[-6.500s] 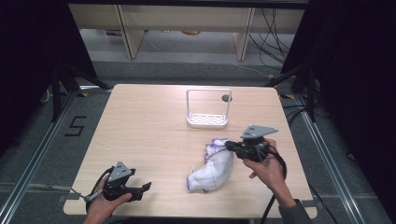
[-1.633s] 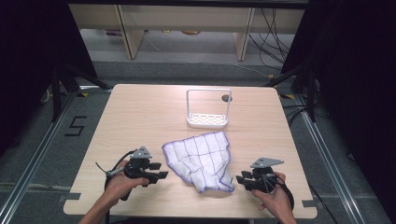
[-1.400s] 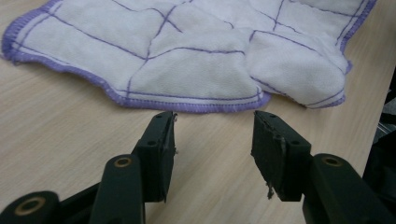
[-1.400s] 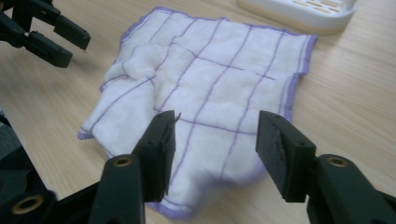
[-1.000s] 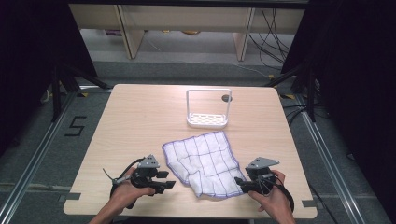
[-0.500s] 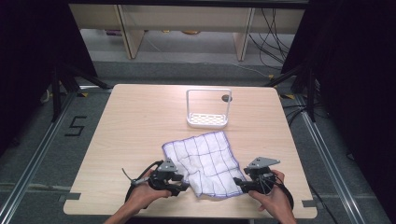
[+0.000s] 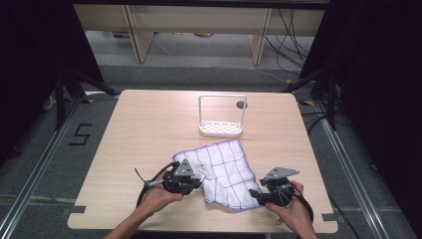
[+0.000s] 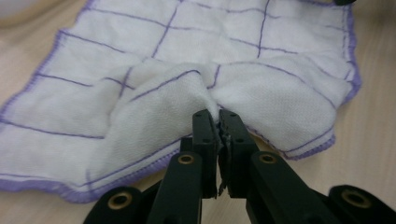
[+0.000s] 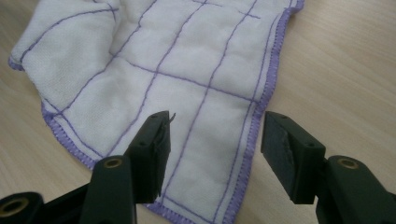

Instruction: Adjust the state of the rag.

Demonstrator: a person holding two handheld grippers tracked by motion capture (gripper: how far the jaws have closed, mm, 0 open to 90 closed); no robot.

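Lying flat, cloth [image 7: 225, 172] long axis toward white rack [image 7: 222, 115]

My high view sits above my side of the table [image 7: 149, 119], looking forward and down, with the far edge at the upper frame; my left gripper view rides low, close to the cloth [image 8: 187, 60], looking along its jaws; my right gripper view does likewise from the other side; all three share that cloth, seen lower centre from above.
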